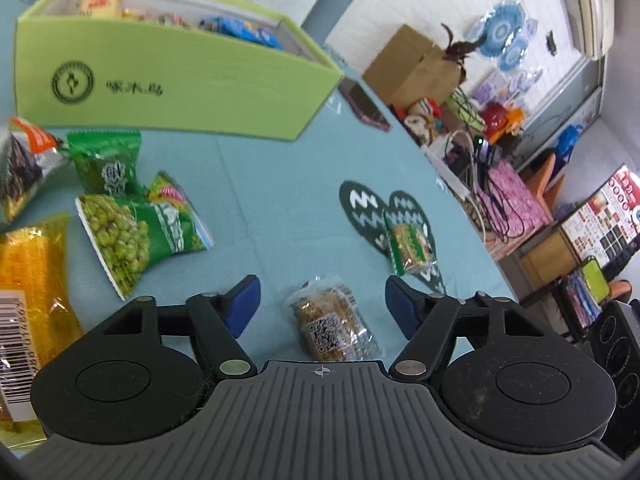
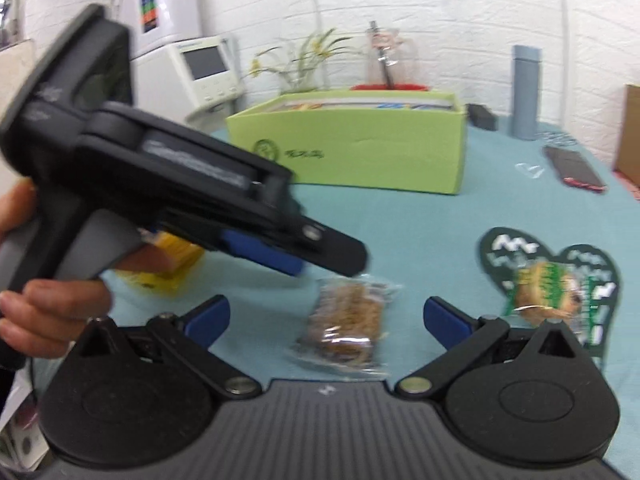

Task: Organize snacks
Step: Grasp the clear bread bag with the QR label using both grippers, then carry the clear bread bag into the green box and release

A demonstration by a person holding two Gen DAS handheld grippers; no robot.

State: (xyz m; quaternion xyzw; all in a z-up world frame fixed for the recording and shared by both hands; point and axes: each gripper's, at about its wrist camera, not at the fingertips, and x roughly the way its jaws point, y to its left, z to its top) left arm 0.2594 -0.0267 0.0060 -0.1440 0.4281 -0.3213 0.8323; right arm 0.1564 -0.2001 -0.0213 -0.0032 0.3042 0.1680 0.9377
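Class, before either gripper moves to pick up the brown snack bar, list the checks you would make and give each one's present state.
1. Left gripper jaws open, nothing between the pads: ok.
2. Right gripper jaws open and empty: ok.
3. Brown snack bar lies flat on the tablecloth, clear of other packets: ok.
4. Only one gripper aimed at that bar: not ok, both point at it.
5. Green box open on top to receive snacks: ok.
6. Room left inside the box: cannot tell.
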